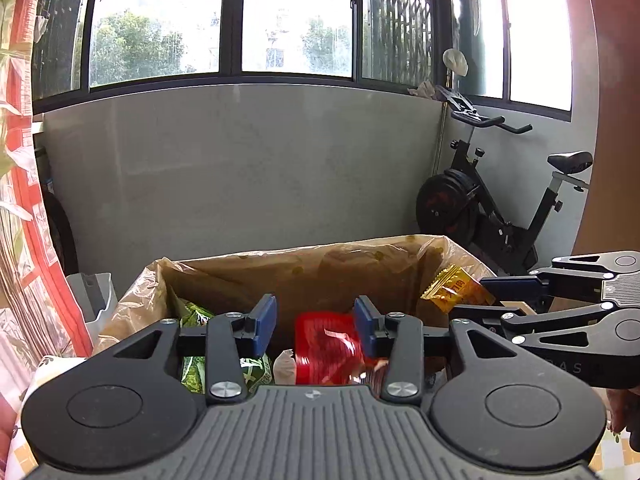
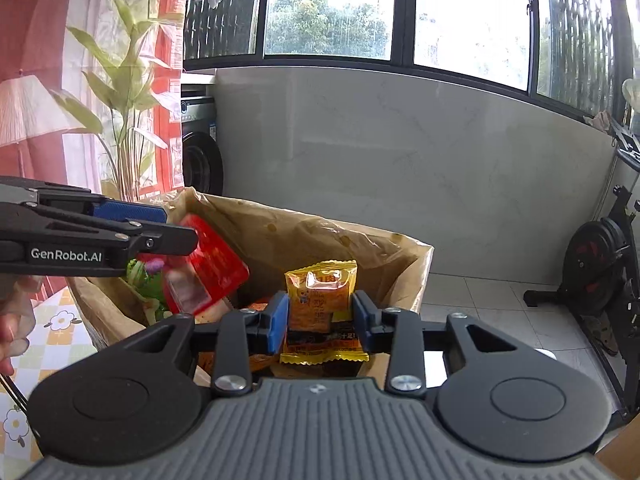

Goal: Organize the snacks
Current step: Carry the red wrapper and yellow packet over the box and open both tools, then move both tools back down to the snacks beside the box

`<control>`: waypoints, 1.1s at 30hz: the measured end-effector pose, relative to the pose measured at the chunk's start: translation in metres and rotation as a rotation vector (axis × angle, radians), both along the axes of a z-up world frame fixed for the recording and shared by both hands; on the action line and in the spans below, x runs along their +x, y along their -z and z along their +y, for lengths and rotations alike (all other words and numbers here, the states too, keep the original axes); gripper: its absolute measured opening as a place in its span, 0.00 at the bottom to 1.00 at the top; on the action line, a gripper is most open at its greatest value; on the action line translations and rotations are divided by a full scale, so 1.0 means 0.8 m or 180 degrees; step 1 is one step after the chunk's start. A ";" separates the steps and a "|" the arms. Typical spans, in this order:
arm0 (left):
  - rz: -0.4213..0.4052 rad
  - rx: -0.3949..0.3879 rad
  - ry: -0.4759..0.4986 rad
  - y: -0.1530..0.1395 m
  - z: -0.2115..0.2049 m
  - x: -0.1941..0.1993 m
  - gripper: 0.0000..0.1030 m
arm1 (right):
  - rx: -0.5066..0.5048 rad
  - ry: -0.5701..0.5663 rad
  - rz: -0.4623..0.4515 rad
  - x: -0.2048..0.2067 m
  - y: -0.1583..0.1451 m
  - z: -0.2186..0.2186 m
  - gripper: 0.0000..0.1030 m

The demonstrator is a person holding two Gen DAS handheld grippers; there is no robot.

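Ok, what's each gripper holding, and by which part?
The right fingers pinch the yellow packet by its lower side edges. The red packet sits between the left fingers, but a gap shows beside one: hold unclear.

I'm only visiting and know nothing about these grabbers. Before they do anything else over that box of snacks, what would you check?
1. Both packets above the box: ok. The red packet and the yellow packet are over its lined opening.
2. Left gripper holding the red packet: not ok. A gap shows beside one of the jaws, and the packet looks blurred.
3. Right gripper holding the yellow packet: cannot tell. The packet sits between the jaws, but contact is unclear.
4. Room in the box: ok. Its back wall shows well above the green packet inside.
5. Grippers clear of each other: ok. They are side by side and apart.
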State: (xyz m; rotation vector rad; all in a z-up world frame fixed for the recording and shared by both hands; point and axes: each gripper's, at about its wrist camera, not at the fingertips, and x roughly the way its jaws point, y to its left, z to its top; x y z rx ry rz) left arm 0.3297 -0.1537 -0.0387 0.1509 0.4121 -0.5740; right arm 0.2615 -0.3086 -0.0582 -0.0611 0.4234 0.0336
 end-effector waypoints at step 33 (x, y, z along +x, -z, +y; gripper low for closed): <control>0.0883 -0.0063 -0.0361 0.106 0.197 -0.068 0.54 | 0.0238 -0.0706 0.0370 -0.131 0.140 0.056 0.55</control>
